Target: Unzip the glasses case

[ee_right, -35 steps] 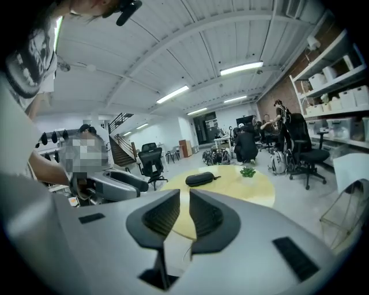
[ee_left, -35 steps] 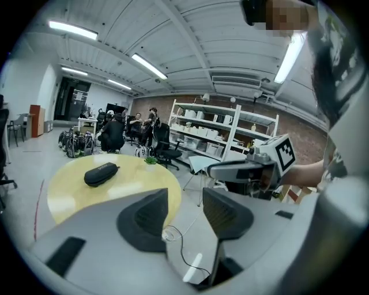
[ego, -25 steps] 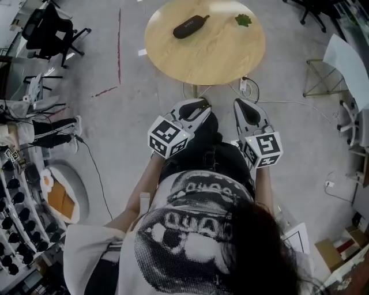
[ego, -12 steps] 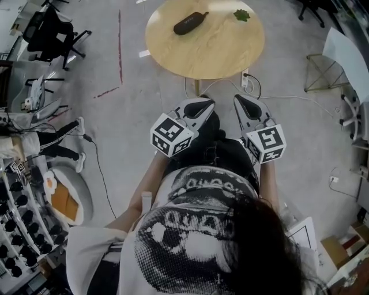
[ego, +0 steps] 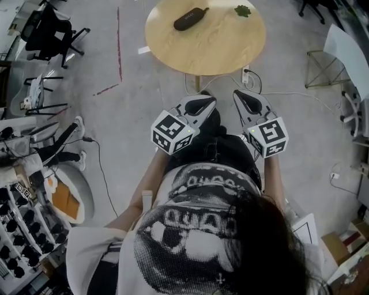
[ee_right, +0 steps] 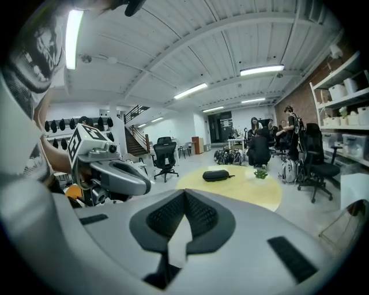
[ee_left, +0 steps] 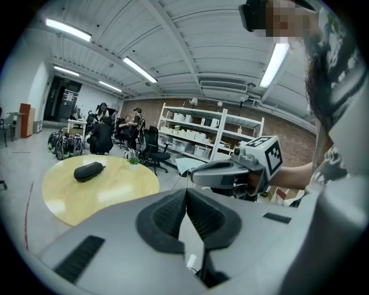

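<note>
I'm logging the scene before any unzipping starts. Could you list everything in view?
Round table: one, light wood, ahead of the person.
Glasses case: one, black, far left part of the tabletop.
Small plant: one, green, far right part of the tabletop.
Office chairs: at least two, black, on the floor beyond the table's sides.
Power strip: one, white, with cables, on the floor by the table's near edge.
Tape line: one, red, on the floor left of the table.
Left gripper: one, grey, jaws shut and empty, short of the table.
Right gripper: one, grey, jaws shut and empty, beside the left.
</note>
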A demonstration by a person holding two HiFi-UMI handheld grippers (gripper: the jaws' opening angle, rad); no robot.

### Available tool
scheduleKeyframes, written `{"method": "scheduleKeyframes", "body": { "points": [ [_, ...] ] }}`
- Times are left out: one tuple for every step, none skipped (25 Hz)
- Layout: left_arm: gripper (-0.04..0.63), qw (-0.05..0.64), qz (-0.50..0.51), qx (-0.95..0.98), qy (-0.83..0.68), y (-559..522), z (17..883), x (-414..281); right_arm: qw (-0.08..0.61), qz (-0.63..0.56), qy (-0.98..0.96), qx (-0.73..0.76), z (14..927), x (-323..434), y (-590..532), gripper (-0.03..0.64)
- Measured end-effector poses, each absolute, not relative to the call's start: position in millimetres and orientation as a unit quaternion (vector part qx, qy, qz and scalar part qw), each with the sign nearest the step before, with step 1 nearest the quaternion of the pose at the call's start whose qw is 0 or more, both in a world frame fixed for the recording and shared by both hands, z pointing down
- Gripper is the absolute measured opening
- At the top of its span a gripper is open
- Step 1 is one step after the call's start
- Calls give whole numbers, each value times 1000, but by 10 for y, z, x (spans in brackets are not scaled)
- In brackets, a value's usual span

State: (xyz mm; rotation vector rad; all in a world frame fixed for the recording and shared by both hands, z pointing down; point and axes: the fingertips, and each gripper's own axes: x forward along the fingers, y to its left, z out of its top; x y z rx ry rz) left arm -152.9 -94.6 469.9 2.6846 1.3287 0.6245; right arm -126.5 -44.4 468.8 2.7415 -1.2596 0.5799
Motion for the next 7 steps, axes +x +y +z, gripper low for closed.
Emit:
{"method": "scheduleKeyframes", "body": {
  "points": [
    [12,40,205,875,436,-941,4706,-1527,39,190,-412,890,4696,-1265,-443,-2],
    [14,39,206,874,438,-938,4711,-1526,42,191,-414,889,4702,-1266,-443,-3],
    [14,39,206,873,440,-936,4713,-1525,45,193,-415,888,4707,-1268,-444,-2],
    [14,38,206,872,442,-935,4710,-1524,48,193,-416,887,4709,-1269,-448,-3],
    [14,37,205,872,444,-934,4704,-1521,51,194,-417,886,4711,-1269,-452,-3],
    [14,37,204,871,445,-934,4698,-1516,54,195,-418,886,4712,-1266,-456,-3],
    [14,36,203,870,447,-934,4691,-1510,57,195,-418,885,4713,-1263,-460,-2]
  ]
}}
